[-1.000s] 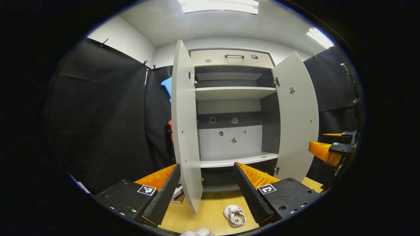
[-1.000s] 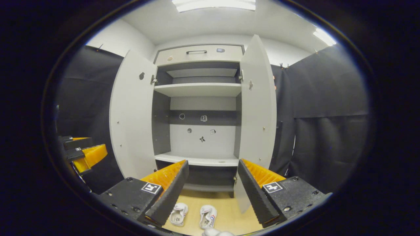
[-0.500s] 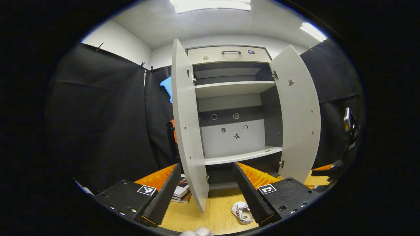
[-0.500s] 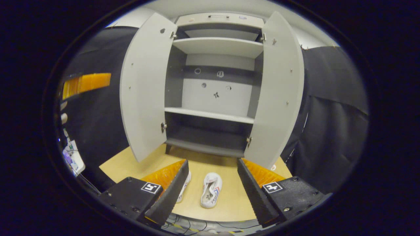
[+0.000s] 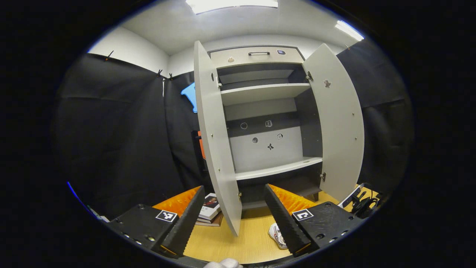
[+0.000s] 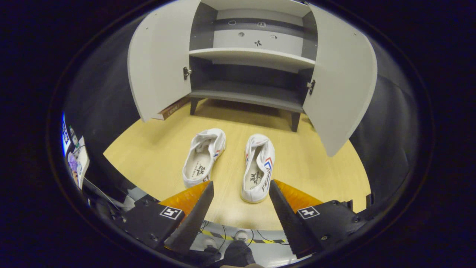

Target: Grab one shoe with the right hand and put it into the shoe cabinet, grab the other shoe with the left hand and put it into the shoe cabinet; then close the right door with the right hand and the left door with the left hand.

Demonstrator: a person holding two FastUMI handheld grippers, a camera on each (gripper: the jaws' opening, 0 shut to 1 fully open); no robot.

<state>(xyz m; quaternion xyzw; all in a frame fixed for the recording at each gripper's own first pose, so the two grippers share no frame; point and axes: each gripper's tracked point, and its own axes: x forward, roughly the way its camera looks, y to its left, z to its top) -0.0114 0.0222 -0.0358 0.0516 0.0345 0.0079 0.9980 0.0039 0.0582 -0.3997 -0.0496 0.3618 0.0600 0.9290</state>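
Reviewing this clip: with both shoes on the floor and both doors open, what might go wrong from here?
1. The right gripper hangs open nearest the right shoe; the left shoe lies close beside it, so a finger may nudge it.
2. The open right door juts over the floor beside the path to the cabinet's bottom shelf; a carried shoe might clip its edge.
3. The left gripper sits close to the left door and might bump it.

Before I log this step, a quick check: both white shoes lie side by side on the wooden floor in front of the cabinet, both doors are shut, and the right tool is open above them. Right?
Not quite: the doors are open, not shut. The right gripper view shows the left door and right door swung wide, baring the cabinet shelves. The rest holds: both white shoes lie side by side on the wooden floor, and the right tool is open above them.
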